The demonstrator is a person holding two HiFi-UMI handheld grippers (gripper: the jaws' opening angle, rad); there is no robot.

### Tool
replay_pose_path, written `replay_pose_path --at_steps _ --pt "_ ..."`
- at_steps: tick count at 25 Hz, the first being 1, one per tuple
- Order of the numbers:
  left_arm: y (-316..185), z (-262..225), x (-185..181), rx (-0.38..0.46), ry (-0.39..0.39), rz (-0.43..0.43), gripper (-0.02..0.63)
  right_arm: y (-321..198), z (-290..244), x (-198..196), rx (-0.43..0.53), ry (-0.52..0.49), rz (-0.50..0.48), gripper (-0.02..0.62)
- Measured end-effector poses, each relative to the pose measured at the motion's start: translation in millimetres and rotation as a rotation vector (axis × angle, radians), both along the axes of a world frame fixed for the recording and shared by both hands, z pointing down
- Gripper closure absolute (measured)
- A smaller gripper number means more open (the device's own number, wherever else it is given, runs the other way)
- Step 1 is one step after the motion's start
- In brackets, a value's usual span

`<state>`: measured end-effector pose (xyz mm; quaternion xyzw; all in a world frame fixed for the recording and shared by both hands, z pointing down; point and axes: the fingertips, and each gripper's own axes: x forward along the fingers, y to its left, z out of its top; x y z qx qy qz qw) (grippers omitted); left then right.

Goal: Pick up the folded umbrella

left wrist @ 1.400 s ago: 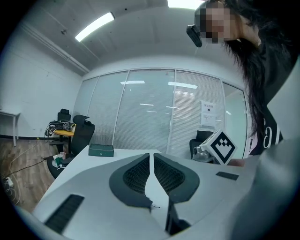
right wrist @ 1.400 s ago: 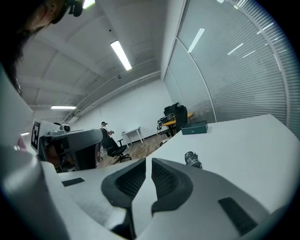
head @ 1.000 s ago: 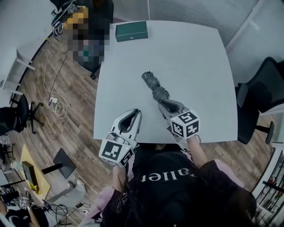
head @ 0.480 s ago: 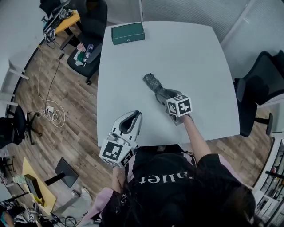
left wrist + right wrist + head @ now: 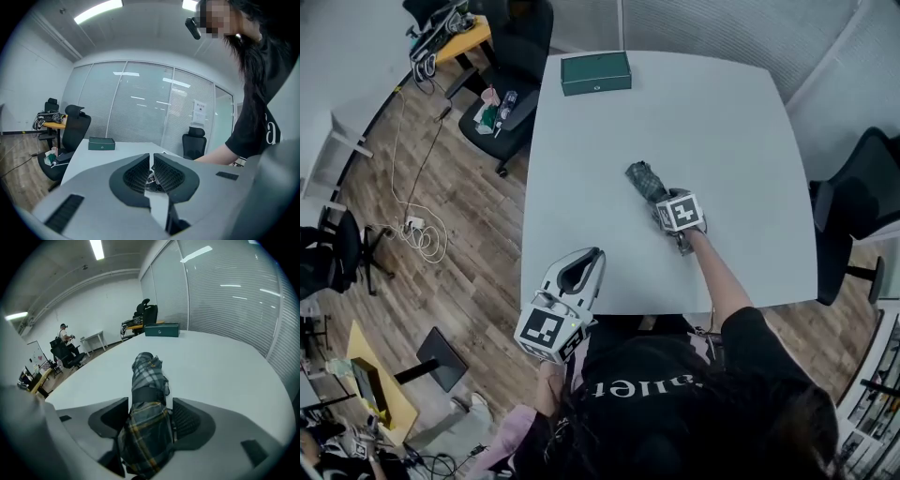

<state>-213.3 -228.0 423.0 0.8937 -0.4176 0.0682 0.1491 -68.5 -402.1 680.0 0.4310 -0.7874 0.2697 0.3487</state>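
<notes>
The folded umbrella lies flat in the middle of the white tabletop, well apart from the green box at the far edge. I tip my right hand-held gripper down over the near end of the umbrella, so that one jaw can go on each side of it. Its jaws are opening wide, and the checked cloth of the umbrella sits right between them, but I think they are not squeezing it yet. My left hand-held gripper waits back by the near edge of the tabletop, out of the way. Its jaws are closed together with nothing in them.
</notes>
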Motion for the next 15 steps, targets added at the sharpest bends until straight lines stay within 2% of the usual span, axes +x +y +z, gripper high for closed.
replay_pose_path --at_steps 7,12,15 --pt "7 10 -22 -0.029 -0.01 -0.029 0.563 -4 23 -11 0.021 0.121 -0.065 0.307" --pt "8 17 -29 -0.039 -0.008 -0.037 0.563 -5 25 -11 0.025 0.113 -0.07 0.309" --pt "9 18 -26 -0.041 -0.006 -0.033 0.563 -2 25 -9 0.015 0.08 -0.032 0.34"
